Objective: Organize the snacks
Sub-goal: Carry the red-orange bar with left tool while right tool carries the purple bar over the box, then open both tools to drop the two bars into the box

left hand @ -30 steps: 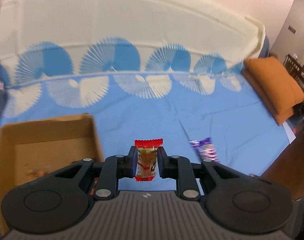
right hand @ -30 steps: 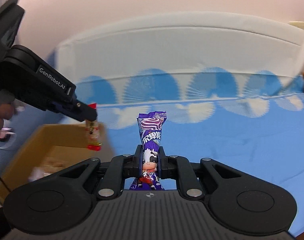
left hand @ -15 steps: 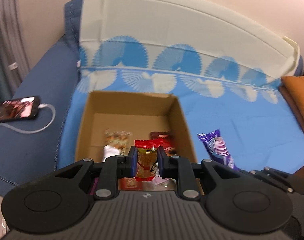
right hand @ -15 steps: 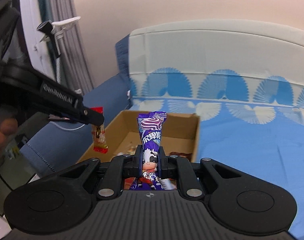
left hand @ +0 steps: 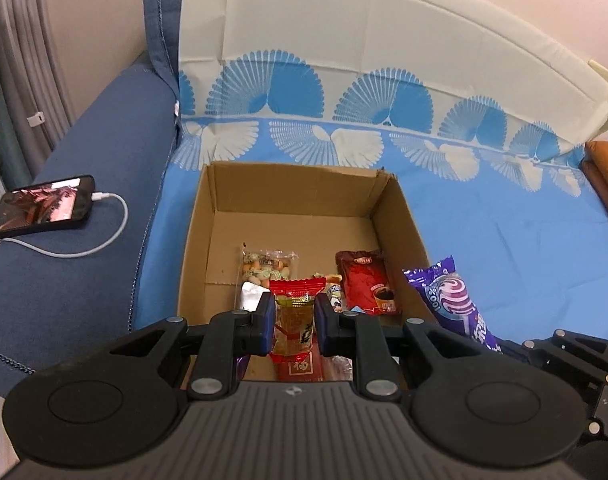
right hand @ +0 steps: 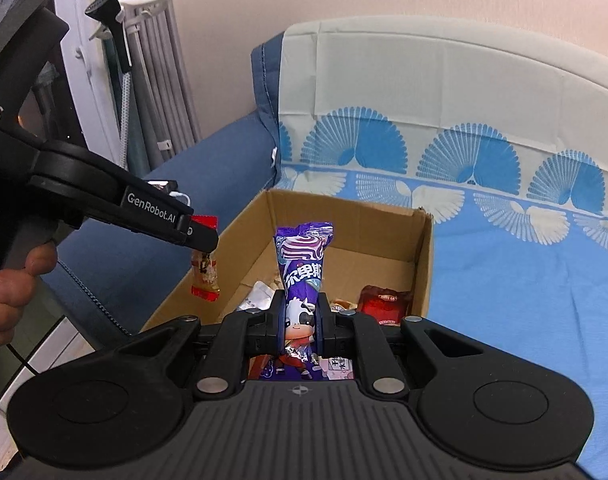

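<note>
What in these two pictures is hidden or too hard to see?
- Near part of the cardboard box, both views: covered by the gripper bodies, so the snacks there show only in part.
- Lower end of the purple candy packet, right view: tucked behind the right gripper.
- Phone screen, left view: too small to read.
- Orange cushion, left view: cut off by the picture edge.
- Small print on the red-ended candy in the left gripper: too small to read.

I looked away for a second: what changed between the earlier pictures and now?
Both hands swung left along the sofa, bringing the cardboard box from the view's left edge to under the grippers. Unchanged: left gripper clamps the red-ended candy, right gripper the purple lollipop.
</note>
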